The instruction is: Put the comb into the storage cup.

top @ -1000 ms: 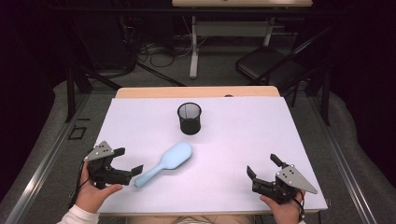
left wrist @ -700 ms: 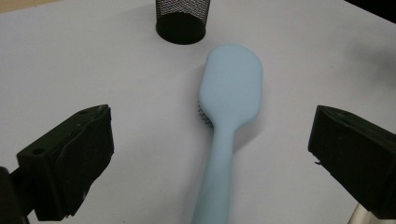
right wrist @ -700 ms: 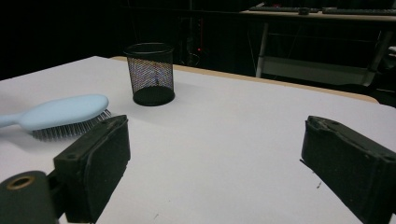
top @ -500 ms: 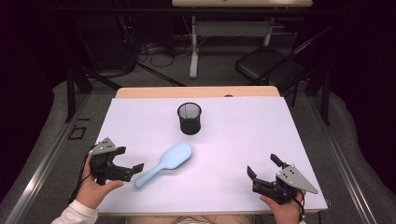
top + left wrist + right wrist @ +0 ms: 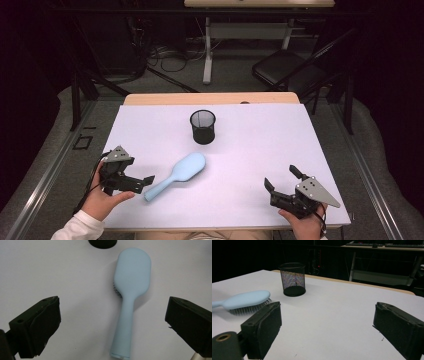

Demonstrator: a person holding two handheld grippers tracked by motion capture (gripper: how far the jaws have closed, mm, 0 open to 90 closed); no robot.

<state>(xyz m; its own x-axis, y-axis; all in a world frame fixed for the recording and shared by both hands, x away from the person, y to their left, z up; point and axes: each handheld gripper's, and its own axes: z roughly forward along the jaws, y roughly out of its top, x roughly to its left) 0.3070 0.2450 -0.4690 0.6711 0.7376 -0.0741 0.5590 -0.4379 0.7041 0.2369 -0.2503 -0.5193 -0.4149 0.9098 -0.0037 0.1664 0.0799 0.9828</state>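
A pale blue hairbrush lies bristles down on the white table top, its handle pointing to the near left. My left gripper sits just off the handle's end. In the left gripper view the brush runs up between the jaws of the left gripper, which stand wide apart and touch nothing. A black mesh cup stands upright beyond the brush. My right gripper rests near the front right edge, open and empty. From the right gripper I see the brush at far left and the cup.
The table's wooden far edge runs behind the cup. Beyond it are a dark folding chair, a white desk leg and cables on the floor. Bare white surface stretches between the brush and the right gripper.
My left gripper has edged slightly right, closer to the brush handle's end. The right gripper, brush and cup have stayed put.
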